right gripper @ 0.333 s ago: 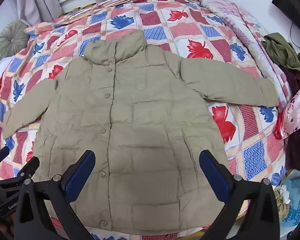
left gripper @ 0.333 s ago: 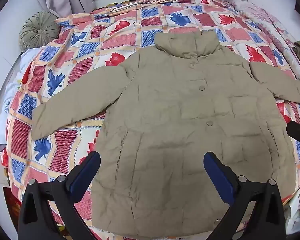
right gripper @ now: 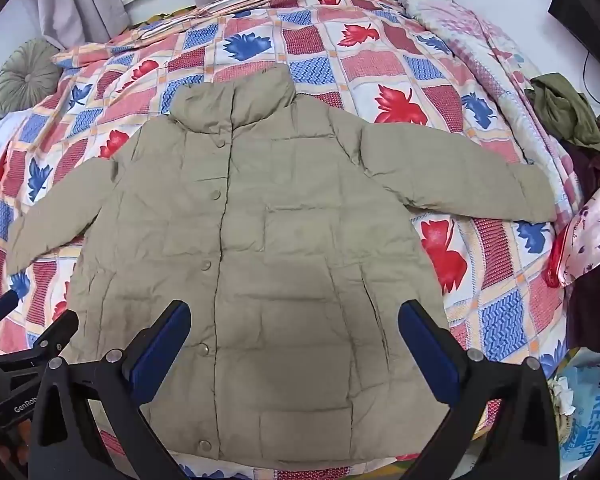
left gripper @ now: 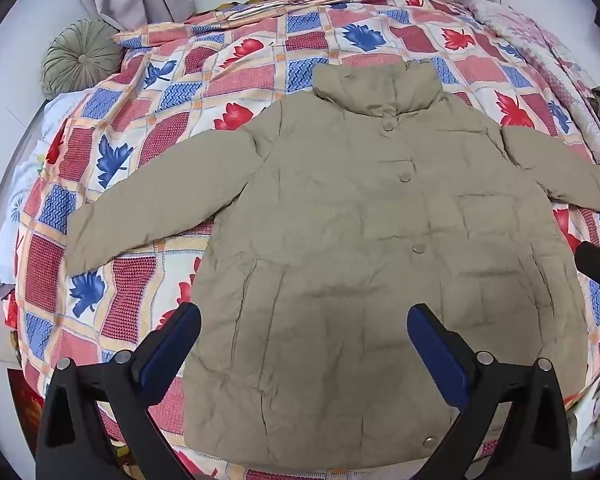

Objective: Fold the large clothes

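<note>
Fingers of both tools fill the bottom of each frame: the left hand-held gripper (left gripper: pixel 304 336) and the right hand-held gripper (right gripper: pixel 294 330) hang with blue-padded jaws spread wide, nothing between them, tilted steeply down over the hem. Just beyond lies the khaki quilted snap-front jacket (left gripper: pixel 360 264), flat and face up across the centre of both views, sleeves stretched out to left and right. I judge it is spread this way so that each side can be folded inward cleanly; no fold shows yet. It rests on the bed's patchwork quilt with red and blue leaves (left gripper: pixel 228 64). At upper left sits a round green pleated cushion (left gripper: pixel 80 56); a heap of dark clothes (right gripper: pixel 568 116) lies at the right edge.
</note>
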